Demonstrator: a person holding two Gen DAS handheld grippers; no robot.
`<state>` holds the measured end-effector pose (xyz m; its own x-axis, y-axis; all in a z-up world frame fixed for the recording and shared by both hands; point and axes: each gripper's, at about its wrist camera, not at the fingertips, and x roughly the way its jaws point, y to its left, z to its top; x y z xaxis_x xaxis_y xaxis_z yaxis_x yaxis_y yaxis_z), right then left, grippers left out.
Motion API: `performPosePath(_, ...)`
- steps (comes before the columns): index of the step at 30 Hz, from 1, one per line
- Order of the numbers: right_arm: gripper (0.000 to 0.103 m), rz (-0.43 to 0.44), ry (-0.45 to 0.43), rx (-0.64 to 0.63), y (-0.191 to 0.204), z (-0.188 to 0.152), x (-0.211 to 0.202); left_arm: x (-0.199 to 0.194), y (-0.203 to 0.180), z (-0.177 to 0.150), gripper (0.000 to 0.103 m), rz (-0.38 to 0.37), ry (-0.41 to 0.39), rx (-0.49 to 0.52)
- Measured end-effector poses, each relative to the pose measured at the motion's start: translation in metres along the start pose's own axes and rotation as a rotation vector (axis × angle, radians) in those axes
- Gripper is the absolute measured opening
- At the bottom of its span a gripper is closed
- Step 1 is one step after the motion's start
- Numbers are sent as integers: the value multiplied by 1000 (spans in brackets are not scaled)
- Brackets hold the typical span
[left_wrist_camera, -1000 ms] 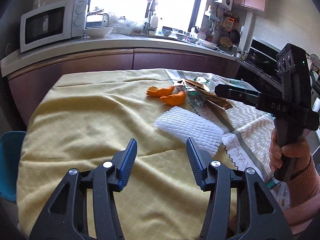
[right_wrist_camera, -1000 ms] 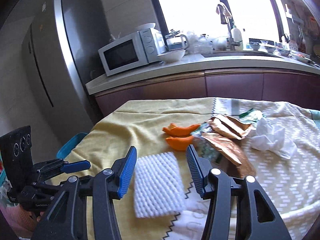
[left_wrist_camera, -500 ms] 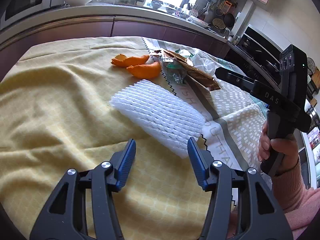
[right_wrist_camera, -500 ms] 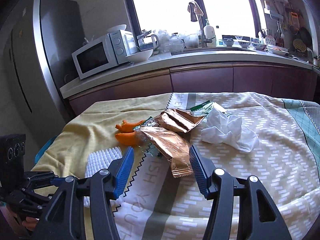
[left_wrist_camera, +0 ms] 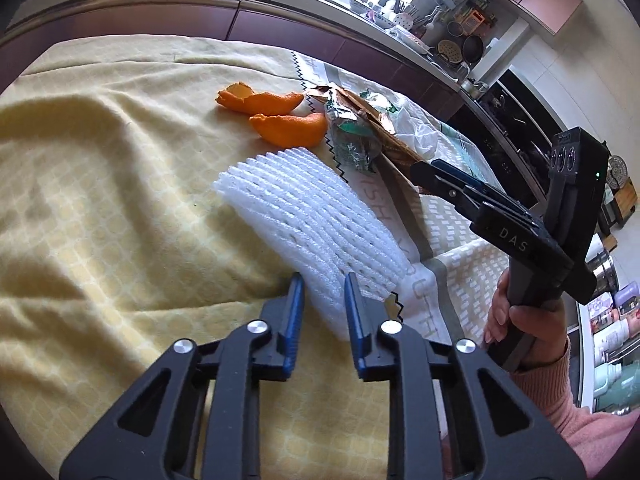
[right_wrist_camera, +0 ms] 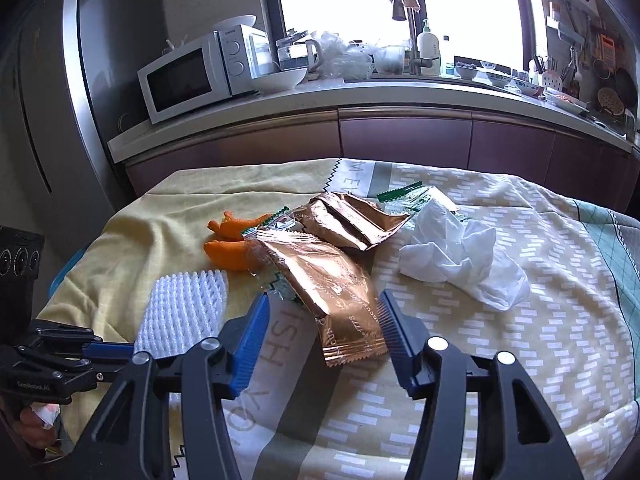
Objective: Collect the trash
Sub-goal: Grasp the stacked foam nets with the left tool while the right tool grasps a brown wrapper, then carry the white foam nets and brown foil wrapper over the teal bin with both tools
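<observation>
A white foam net (left_wrist_camera: 312, 216) lies on the yellow tablecloth (left_wrist_camera: 100, 184). My left gripper (left_wrist_camera: 323, 280) is closing, and its blue pads pinch the net's near end; the right wrist view shows this at the left (right_wrist_camera: 120, 348). Beyond the net are two orange peels (left_wrist_camera: 288, 128), a green wrapper (left_wrist_camera: 352, 136), two copper foil wrappers (right_wrist_camera: 328, 276) and a crumpled white tissue (right_wrist_camera: 460, 264). My right gripper (right_wrist_camera: 324, 298) hovers low over the nearer copper wrapper. Its jaws are narrowing, the wrapper's end lies between them, and the pads stand clear of it.
A kitchen counter (right_wrist_camera: 360, 96) with a microwave (right_wrist_camera: 192, 76), a bowl and a sink runs behind the table. A steel fridge (right_wrist_camera: 60, 80) stands at the left. A blue container's edge (right_wrist_camera: 66, 268) shows beside the table's left side.
My left gripper moved forward and down to the foam net, and its jaws drew in on the net's end. My right gripper swung from the net to the copper wrapper and came lower.
</observation>
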<state>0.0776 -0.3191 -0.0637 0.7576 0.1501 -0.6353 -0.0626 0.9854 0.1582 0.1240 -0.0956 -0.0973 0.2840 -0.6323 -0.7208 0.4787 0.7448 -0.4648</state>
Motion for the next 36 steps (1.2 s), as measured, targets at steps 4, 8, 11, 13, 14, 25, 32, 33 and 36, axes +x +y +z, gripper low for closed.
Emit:
performPosePath(4,26,3,-1,5,0,-1,-2,-4,-3,0,13,14,-22,17)
performPosePath(8,19,22,-11,21,0,-3,-9,-16,-7,-2,12,32,-56,53)
performPosePath(11,16,33,-21,22,2,-4,-16,-29,-8,-4,12,51,-87,75)
performPosePath(13,16,44,-27,24,4,-5,-21,-38,-7,-6,12,63,-106,85)
performPosePath(14,15,52,-28,28,5,-5,-23,-42,-5,-7,12,66,-114,87)
performPosePath(25,11,154,-75,19,32,-4,-49,-91,19,-19,12,129,-204,80)
performPosePath(32,11,267,-77,14,60,1,-47,-119,29,-28,12,171,-249,75)
performPosePath(33,10,282,-75,10,65,2,-46,-123,31,-30,12,178,-256,75)
performPosePath(36,8,326,-68,-5,80,5,-42,-134,35,-33,12,202,-274,73)
